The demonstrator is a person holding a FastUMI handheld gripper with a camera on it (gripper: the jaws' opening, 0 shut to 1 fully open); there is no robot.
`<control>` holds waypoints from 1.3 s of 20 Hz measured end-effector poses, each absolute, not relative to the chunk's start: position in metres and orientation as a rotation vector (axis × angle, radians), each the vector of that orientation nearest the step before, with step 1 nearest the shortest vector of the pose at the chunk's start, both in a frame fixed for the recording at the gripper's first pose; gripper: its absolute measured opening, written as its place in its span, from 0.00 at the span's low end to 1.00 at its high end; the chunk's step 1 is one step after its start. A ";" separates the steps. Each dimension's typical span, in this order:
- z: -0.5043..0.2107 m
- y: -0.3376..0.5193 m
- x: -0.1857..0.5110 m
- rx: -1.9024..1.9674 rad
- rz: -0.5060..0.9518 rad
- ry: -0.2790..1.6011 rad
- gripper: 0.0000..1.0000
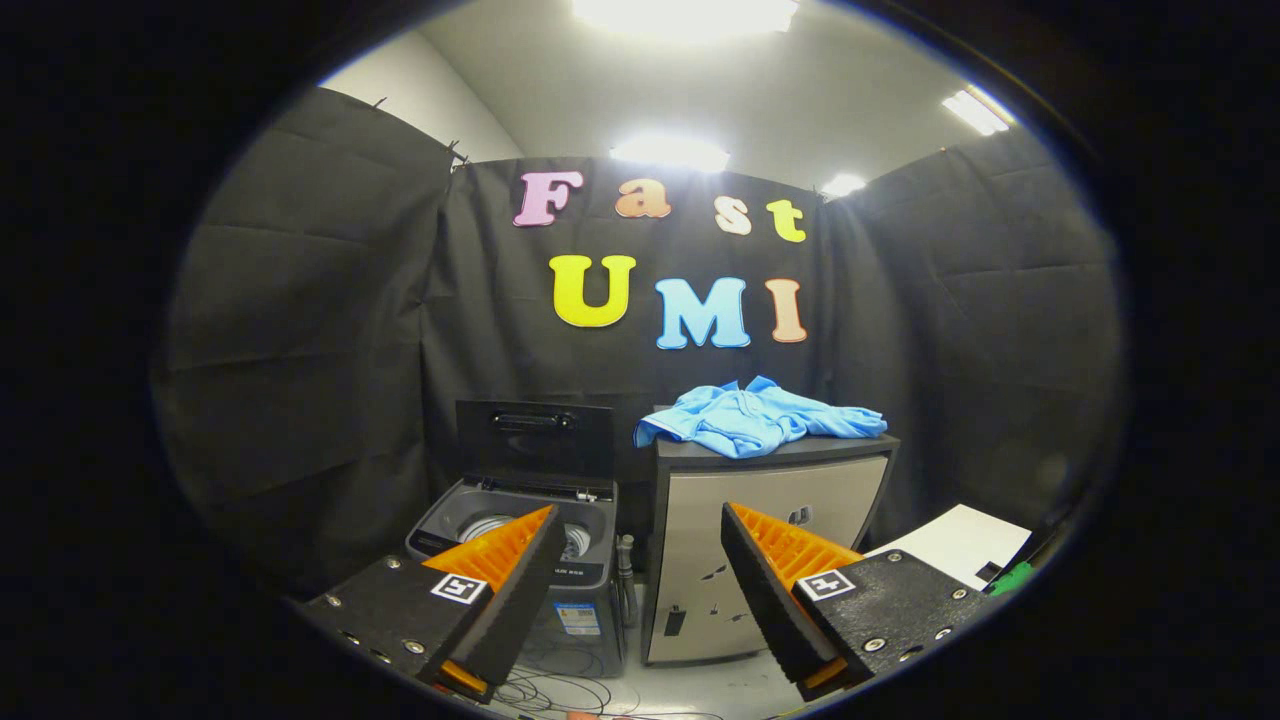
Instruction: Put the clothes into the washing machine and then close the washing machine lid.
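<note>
A crumpled blue garment (755, 418) lies on top of a small grey cabinet (770, 560), well beyond my fingers. To the cabinet's left stands a top-loading washing machine (520, 540) with its dark lid (535, 432) raised upright against the wall; the round drum (495, 527) shows partly behind my left finger. My gripper (640, 520) is open, its two fingers spread wide with nothing between them, held back from both the washer and the cabinet.
Black cloth walls close the booth on three sides. Cables (560, 690) lie on the pale floor in front of the washer. A white sheet (965, 540) and a small green item (1012, 578) lie to the right of the cabinet.
</note>
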State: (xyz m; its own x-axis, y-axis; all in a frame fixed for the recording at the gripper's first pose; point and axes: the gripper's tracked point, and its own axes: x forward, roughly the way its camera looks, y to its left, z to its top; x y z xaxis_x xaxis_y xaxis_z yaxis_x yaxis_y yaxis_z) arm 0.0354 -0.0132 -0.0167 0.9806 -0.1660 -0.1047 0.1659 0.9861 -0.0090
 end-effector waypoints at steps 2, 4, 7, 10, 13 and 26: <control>-0.013 -0.021 0.042 -0.015 -0.191 0.113 0.97; -0.010 -0.031 0.052 -0.023 -0.212 0.122 0.97; -0.001 -0.050 0.072 -0.014 -0.233 0.130 0.97; 0.009 -0.078 0.094 0.011 -0.257 0.141 0.97; 0.016 -0.110 0.120 -0.006 -0.285 0.187 0.97; 0.068 -0.198 0.234 0.024 -0.284 0.278 0.97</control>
State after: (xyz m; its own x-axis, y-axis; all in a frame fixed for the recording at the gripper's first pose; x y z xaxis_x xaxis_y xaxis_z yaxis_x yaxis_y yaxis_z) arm 0.2337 -0.1984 0.0681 0.9222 -0.2731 -0.2738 0.2796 0.9600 -0.0157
